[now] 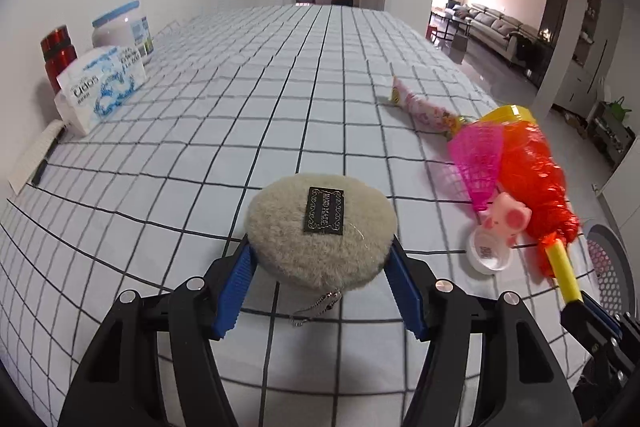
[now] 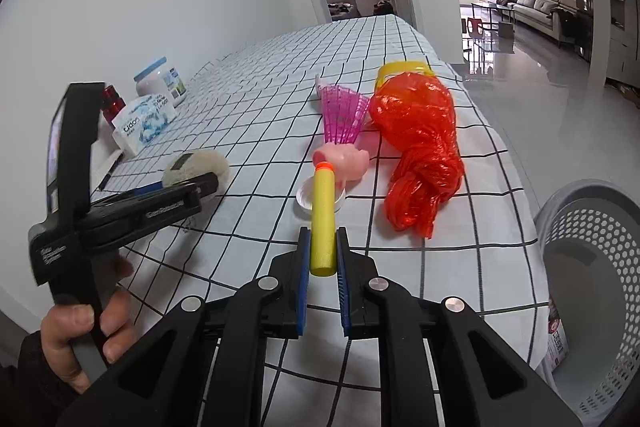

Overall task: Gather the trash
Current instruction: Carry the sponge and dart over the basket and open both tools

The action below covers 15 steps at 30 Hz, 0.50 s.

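Note:
My left gripper [image 1: 320,247] is shut on a round beige furry pouch [image 1: 320,227] with a black label, on the checked tablecloth [image 1: 240,115]. My right gripper [image 2: 323,231] is shut on a yellow foam dart [image 2: 323,219] with an orange tip, held above the table. Ahead of it lie a white cap [image 2: 306,199], a pink pig toy [image 2: 346,163], a pink shuttlecock [image 2: 346,115] and a crumpled red plastic bag [image 2: 420,151]. A pink snack wrapper [image 1: 420,107] lies further back. A grey perforated basket [image 2: 592,267] stands off the table's right edge.
Along the wall at the left stand a tissue pack [image 1: 100,83], a red bottle [image 1: 58,55], a white jar with a blue lid [image 1: 120,31] and a white comb [image 1: 34,155]. A yellow container [image 2: 404,69] sits behind the red bag.

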### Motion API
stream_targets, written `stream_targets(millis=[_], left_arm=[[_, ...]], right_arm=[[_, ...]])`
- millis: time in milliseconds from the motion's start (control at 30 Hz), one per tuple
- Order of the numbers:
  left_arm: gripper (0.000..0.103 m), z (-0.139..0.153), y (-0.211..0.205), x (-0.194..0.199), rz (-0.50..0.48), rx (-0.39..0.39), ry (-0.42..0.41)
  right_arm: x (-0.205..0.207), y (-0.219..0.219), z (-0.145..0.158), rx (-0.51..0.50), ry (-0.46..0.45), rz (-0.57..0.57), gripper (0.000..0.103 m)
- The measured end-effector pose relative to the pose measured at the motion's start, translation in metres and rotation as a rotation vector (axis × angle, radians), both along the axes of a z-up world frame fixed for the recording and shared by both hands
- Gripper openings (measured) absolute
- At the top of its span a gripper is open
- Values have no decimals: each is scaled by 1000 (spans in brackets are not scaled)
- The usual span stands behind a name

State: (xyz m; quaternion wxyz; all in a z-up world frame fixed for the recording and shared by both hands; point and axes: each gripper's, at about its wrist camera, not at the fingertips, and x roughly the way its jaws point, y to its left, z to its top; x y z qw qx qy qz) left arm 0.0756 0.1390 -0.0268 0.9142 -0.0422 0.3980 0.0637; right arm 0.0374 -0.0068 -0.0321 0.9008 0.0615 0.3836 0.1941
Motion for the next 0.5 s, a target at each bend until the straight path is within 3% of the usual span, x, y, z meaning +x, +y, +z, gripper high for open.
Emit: stream_targets(millis=[300, 500], left_arm=[[62, 22, -44, -27, -87, 16, -57], [62, 33, -102, -39, -223, 4, -77]], right_arm=[[-19, -39, 3, 8, -20, -84, 12], [-38, -88, 4, 12, -31, -195, 12]])
